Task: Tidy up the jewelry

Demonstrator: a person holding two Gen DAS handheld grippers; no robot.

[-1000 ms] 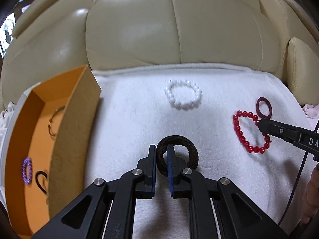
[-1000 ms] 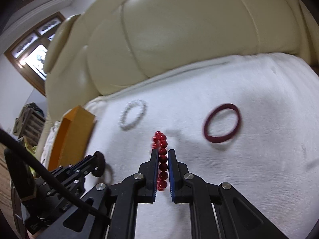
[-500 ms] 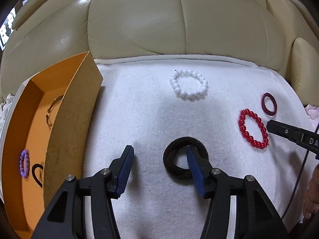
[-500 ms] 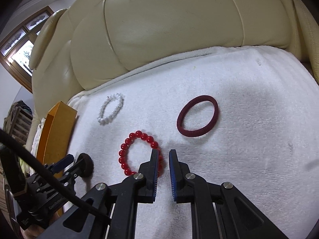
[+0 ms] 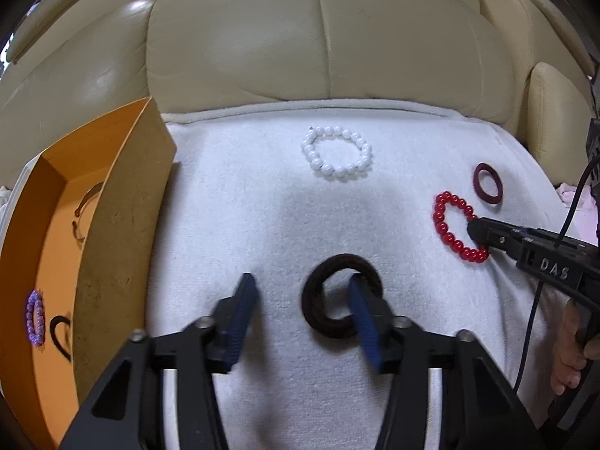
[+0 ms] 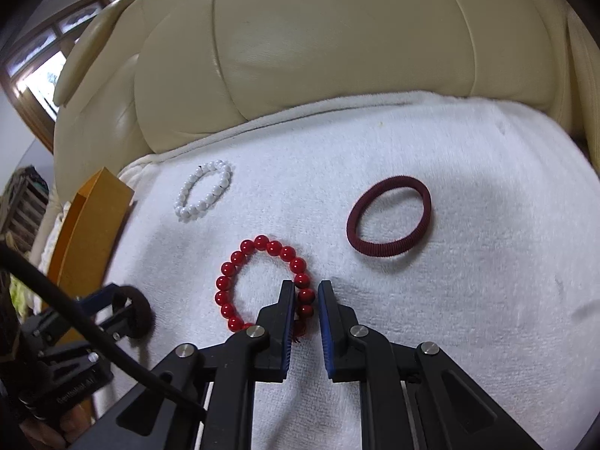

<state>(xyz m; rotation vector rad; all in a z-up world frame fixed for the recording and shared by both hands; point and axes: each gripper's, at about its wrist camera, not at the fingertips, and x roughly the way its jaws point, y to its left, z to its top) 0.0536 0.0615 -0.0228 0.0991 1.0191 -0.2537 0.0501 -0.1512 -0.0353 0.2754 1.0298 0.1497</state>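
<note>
A dark brown hair tie (image 5: 325,323) lies on the white towel (image 5: 262,225). My left gripper (image 5: 302,296) is open, its right finger inside the tie's ring, its left finger outside. A red bead bracelet (image 6: 262,285) lies on the towel. My right gripper (image 6: 305,292) has its jaws narrowly apart around the bracelet's right side, and it also shows in the left wrist view (image 5: 483,232). A white bead bracelet (image 5: 336,152) and a maroon hair tie (image 6: 390,221) lie farther back. An orange box (image 5: 56,225) at left holds a purple bracelet (image 5: 34,317).
The towel covers a cream leather sofa seat, with the backrest (image 5: 318,37) behind. The box's tall cardboard wall (image 5: 123,217) stands left of my left gripper. The box also holds a gold bangle (image 5: 84,206) and a black tie (image 5: 60,333). A cable (image 5: 540,300) hangs at right.
My left gripper let go of the dark brown hair tie and opened wide. The red bracelet was set down flat, and my right gripper's jaws parted slightly around it.
</note>
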